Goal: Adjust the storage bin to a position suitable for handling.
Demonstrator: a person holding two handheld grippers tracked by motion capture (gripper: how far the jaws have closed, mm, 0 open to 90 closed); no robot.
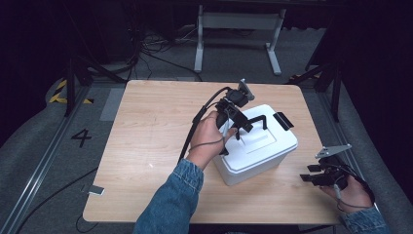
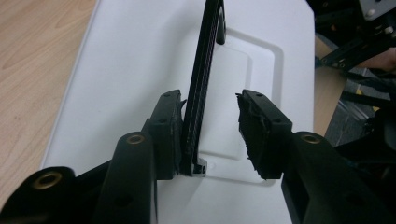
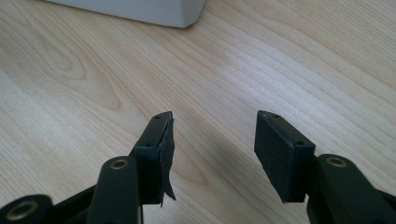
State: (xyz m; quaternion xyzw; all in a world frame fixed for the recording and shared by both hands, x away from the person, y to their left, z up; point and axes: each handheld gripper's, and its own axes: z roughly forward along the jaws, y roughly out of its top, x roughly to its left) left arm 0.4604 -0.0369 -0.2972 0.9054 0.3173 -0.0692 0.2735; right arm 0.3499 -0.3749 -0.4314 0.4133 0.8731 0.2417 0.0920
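I have the pale wooden table (image 1: 156, 146) in front of me, and on its right half sits the white rectangular plastic box (image 1: 258, 156) with its lid on. A thin black carrying handle (image 2: 201, 88) stands raised over the recessed middle of the lid, and a black latch (image 1: 283, 120) shows at the box's far right edge.

My left gripper (image 2: 208, 135) is down over the lid with the handle between its jaws. One pad lies against the handle; the other is apart from it with a clear gap, so the jaws are part-closed and not clamped on anything. My right gripper (image 3: 212, 149) hangs low over bare table near the right edge, just beside the box's near corner, its jaws open and empty.

As I judge it, the risk lies in the off-centre approach. If I close now, the far pad will push the thin handle sideways before both pads bite, and it could fold flat or slip out. A lift on a handle gripped close to its hinge end could tilt the box, or pull the lid off if that latch is loose.
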